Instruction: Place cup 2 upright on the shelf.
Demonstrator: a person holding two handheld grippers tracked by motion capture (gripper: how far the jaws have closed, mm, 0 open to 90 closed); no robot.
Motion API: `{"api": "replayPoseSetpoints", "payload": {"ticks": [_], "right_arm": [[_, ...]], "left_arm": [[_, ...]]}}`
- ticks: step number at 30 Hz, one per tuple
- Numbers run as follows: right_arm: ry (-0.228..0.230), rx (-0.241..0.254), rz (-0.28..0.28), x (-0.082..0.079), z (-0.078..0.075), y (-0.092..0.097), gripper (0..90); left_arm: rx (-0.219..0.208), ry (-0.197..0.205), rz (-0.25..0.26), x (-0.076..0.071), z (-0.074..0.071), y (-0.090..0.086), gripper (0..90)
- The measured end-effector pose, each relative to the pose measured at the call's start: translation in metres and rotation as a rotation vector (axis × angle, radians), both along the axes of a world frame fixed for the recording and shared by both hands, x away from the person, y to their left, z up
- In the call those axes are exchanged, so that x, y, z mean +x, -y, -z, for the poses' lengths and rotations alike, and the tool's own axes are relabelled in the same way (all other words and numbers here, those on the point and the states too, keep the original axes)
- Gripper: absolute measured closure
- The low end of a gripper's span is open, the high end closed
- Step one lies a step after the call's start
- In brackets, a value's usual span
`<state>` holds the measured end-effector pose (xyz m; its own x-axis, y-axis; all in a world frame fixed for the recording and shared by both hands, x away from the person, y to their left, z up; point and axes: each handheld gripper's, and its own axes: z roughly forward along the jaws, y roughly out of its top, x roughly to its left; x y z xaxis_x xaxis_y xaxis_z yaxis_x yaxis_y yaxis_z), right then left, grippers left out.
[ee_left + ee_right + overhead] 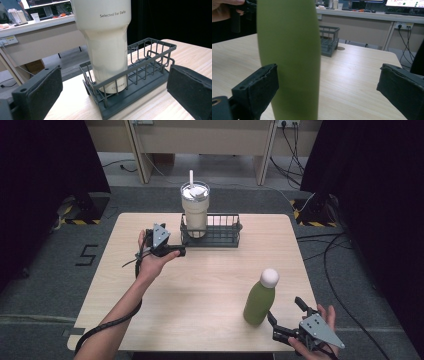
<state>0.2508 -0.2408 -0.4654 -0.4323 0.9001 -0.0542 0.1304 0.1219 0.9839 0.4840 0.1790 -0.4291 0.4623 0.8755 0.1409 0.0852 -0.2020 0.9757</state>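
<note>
Two grippers are in play, both with jaws spread and holding nothing. Left gripper (pixel 176 251) hovers over the worktop (pixel 200 285), just beside the near left corner of the wire basket (pixel 227 236). Its own view shows both jaws wide apart, framing the basket end and the cream tumbler (pixel 194 210) that stands upright inside it. Hazard noted: the tumbler is tall, narrow at the foot and broad above, with a straw (pixel 191 178) projecting from the lid. A sideways push from this gripper against the basket, or a grasp taken low on the narrow base, would in my judgement tip the tumbler against the basket rail or drag the whole basket across the worktop.

At centre, bare worktop separates the basket from the green bottle (pixel 260 299), which stands upright near the front right edge, well apart from the basket.

Right gripper (pixel 287 314) sits just beside the bottle on its right, jaws released. In the right gripper view the bottle stands against the left-hand jaw rather than midway between the two. Risk assessed: closing from this offset would nudge the bottle before both pads bear, and a tall smooth body so near the edge could topple or slip off.
</note>
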Motion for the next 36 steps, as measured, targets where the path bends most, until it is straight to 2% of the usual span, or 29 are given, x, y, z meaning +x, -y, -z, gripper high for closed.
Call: {"api": "replayPoseSetpoints", "payload": {"ticks": [11, 18, 20, 23, 31, 36], "right_arm": [[0.010, 0.002, -0.059, 0.003, -0.006, -0.019, 4.1], [0.006, -0.002, -0.094, 0.012, -0.009, -0.033, 3.2], [0.004, -0.023, -0.094, 0.018, -0.008, -0.037, 3.2], [0.000, -0.027, -0.092, 0.021, -0.008, -0.039, 3.5], [-0.024, -0.020, -0.074, 0.031, -0.009, -0.043, 12.5], [-0.030, -0.026, -0.080, 0.032, -0.007, -0.047, 17.6]], "left_arm": [[0.005, 0.001, -0.001, 0.000, 0.000, -0.001, 0.0], [0.005, -0.002, -0.004, -0.001, 0.002, -0.003, 0.0], [0.007, -0.003, -0.004, -0.001, 0.003, -0.004, 0.0], [0.006, -0.003, -0.007, -0.001, 0.003, -0.006, 0.0], [0.006, -0.002, -0.005, -0.001, 0.004, -0.008, 0.3], [0.003, -0.003, 0.002, -0.002, 0.005, -0.010, 2.3]]}}
